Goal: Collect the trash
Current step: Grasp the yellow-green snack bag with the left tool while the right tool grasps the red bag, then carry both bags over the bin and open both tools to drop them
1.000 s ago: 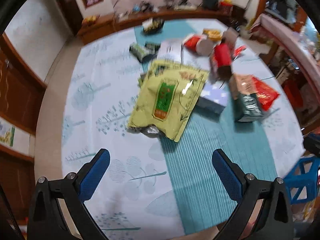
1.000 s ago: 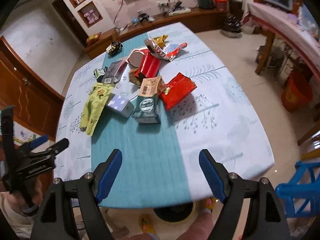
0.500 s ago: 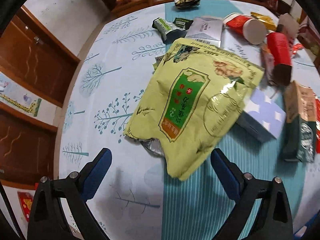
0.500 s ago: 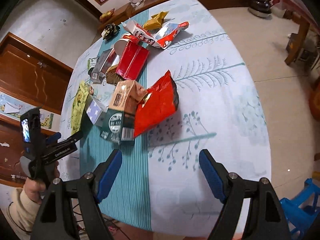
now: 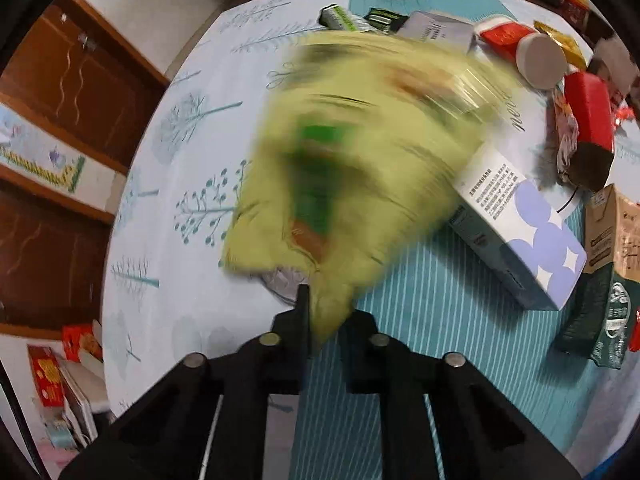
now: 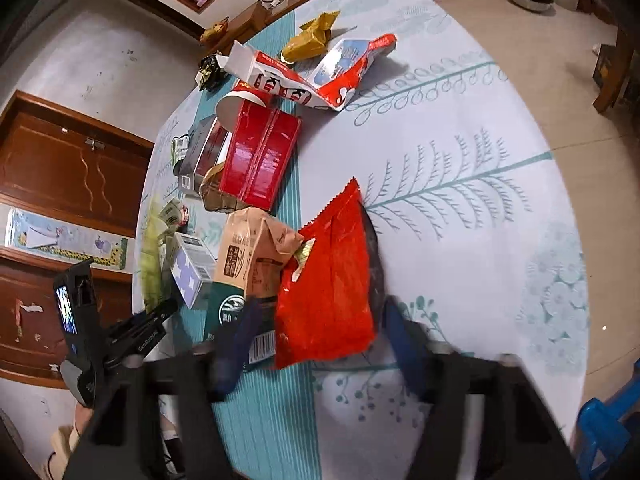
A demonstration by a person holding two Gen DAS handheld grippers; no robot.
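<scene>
The left gripper (image 5: 325,332) is pinched tight on the near corner of the yellow bag (image 5: 352,168), which blurs across the frame's centre over the bench (image 5: 168,184). The right gripper (image 6: 316,344) gapes wide at lower centre, straddling the red bag (image 6: 332,280). A white box (image 5: 516,224) lies right of the yellow bag.

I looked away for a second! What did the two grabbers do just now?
The left gripper closed on the yellow-green bag's corner; the bag blurs, moving. The right gripper slid forward, open, around the red bag. The other trash stayed put.
</scene>
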